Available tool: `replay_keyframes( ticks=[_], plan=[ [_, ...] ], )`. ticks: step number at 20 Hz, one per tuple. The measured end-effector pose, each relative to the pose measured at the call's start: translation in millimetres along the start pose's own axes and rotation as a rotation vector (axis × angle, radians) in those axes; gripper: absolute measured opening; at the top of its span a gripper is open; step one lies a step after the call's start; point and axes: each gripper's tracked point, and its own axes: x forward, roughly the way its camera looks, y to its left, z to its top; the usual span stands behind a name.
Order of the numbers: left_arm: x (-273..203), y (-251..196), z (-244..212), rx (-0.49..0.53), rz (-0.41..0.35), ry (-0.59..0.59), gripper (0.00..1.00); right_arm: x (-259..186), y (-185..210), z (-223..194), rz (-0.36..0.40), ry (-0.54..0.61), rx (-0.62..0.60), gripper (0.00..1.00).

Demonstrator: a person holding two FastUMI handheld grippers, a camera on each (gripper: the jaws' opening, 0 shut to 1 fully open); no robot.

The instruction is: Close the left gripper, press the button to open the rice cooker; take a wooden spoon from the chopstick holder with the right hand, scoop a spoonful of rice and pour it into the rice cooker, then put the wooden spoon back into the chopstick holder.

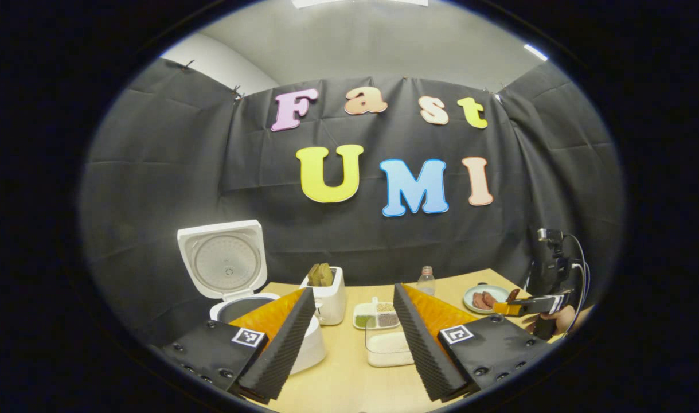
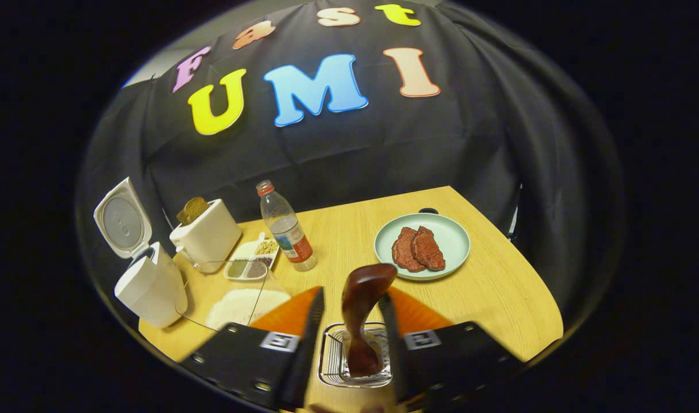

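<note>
While the wooden spoon (image 2: 360, 312) stands in the holder (image 2: 355, 361) | right gripper (image 2: 350, 332) spread around it | left gripper (image 1: 354, 338) spread.

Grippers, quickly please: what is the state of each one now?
Left gripper: open, holding nothing, above the tan wooden table.
Right gripper: open, its fingers on either side of the dark brown wooden spoon in the wire chopstick holder, not pressing it.

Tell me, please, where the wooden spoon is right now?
In the right gripper view the wooden spoon stands in the wire chopstick holder at the table's near edge, between the right tongs' open fingers, just in front of the green plate.
</note>
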Motion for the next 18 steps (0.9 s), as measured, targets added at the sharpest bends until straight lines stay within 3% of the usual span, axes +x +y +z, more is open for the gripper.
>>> replay_keyframes(
  ticks=[2, 5, 6, 7, 11, 13, 14, 18],
  plan=[
    [2.9, -1.7, 3.8, -0.013, 0.0, -0.013, 0.95, -15.3, -19.1, 12.7, -0.065, -0.044, -0.069, 0.99],
    [10.8, -3.3, 10.6, -0.036, -0.009, -0.028, 0.92, -50.1, -26.2, 44.5, -0.085, -0.148, -0.093, 0.99],
    [14.7, -2.4, 12.7, -0.041, -0.011, -0.029, 0.95, -61.1, -24.5, 54.8, -0.081, -0.181, -0.099, 1.0],
    [19.3, 0.4, 16.1, -0.042, -0.012, -0.03, 0.92, -71.2, -21.8, 67.4, -0.074, -0.21, -0.096, 0.99],
    [38.3, 20.1, 26.6, -0.049, -0.003, -0.029, 0.95, -104.0, -2.6, 114.7, -0.036, -0.318, -0.08, 0.99],
    [47.9, 37.6, 36.6, -0.061, 0.014, -0.038, 0.92, -117.2, 10.7, 133.3, -0.009, -0.366, -0.088, 0.99],
    [53.8, 49.2, 39.7, -0.068, 0.029, -0.04, 0.95, -120.6, 16.2, 139.5, 0.01, -0.383, -0.093, 0.96],
    [76.2, 96.6, 58.5, -0.1, 0.094, -0.063, 0.92, -127.4, 50.4, 143.3, 0.114, -0.356, -0.072, 0.99]
  ],
)
